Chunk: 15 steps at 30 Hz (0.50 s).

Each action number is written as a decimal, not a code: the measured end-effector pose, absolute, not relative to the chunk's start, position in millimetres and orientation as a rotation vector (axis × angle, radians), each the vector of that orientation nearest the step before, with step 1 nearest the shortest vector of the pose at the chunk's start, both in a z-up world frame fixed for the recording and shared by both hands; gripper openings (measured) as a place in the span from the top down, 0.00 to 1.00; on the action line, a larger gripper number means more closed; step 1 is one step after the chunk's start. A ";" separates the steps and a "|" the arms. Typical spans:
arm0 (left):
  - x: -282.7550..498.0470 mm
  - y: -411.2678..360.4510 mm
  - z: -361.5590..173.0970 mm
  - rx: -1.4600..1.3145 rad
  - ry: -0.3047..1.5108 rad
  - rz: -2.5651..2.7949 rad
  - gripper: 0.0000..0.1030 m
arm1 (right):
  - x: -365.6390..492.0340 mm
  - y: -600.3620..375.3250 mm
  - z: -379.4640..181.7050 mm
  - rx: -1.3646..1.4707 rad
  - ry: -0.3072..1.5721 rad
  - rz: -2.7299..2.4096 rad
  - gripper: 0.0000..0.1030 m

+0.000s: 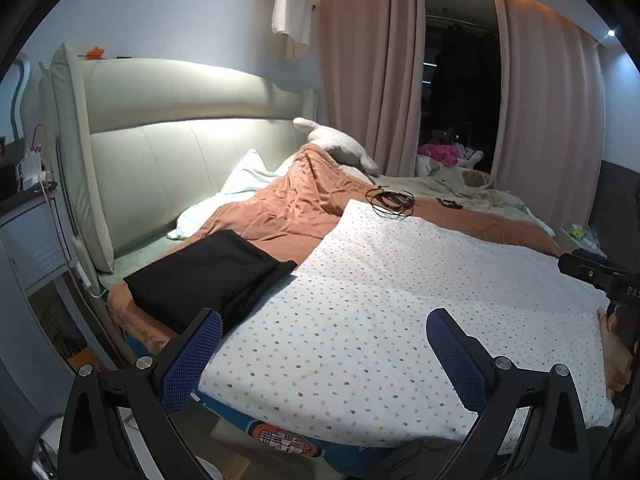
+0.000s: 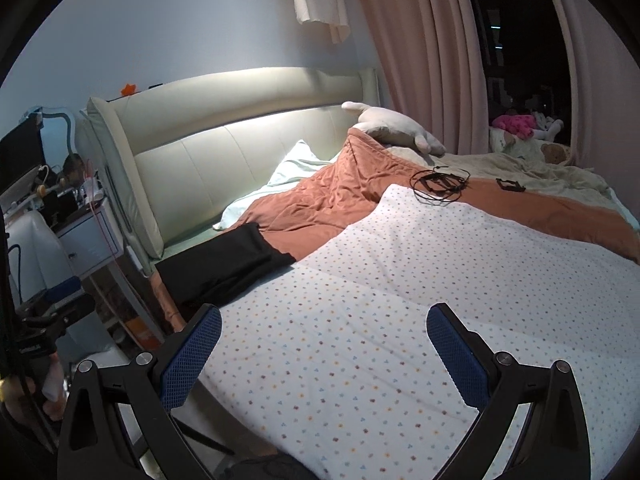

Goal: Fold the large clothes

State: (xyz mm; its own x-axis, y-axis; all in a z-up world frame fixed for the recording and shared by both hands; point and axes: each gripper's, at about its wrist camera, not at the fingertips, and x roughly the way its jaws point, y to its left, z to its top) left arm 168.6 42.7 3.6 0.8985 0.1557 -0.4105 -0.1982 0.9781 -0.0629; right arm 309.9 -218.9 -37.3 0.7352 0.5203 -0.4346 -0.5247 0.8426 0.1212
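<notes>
Black garment (image 1: 204, 276) already folded at bed's (image 1: 132, 312) left edge; dotted cloth (image 1: 400, 300) lies flat, unfolded; left claw (image 1: 324, 356) and right claw (image 2: 324, 356) both apart, empty

a cream padded headboard (image 1: 192, 128) stands against the pale wall (image 1: 160, 12), lit along its top. right of the headboard hang pink curtains (image 1: 372, 72) around a dark window (image 1: 460, 80); left, a nightstand (image 1: 28, 236).
</notes>
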 end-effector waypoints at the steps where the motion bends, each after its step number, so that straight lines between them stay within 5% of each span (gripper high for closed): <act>1: 164.0 38.8 2.3 -0.106 0.413 0.176 0.00 | 302.0 -225.0 -38.6 -0.009 0.466 0.568 0.00; 15: 96.8 -16.3 -22.5 -0.083 0.347 0.106 0.00 | 201.3 -266.5 -54.9 -0.028 0.379 0.469 0.00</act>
State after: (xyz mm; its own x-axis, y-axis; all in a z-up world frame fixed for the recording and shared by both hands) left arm 96.8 -16.3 -22.5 0.9350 0.0894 -0.3432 -0.1179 0.9910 -0.0630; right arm 201.3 -266.5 -54.9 0.8234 0.4363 -0.3628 -0.4465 0.8928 0.0603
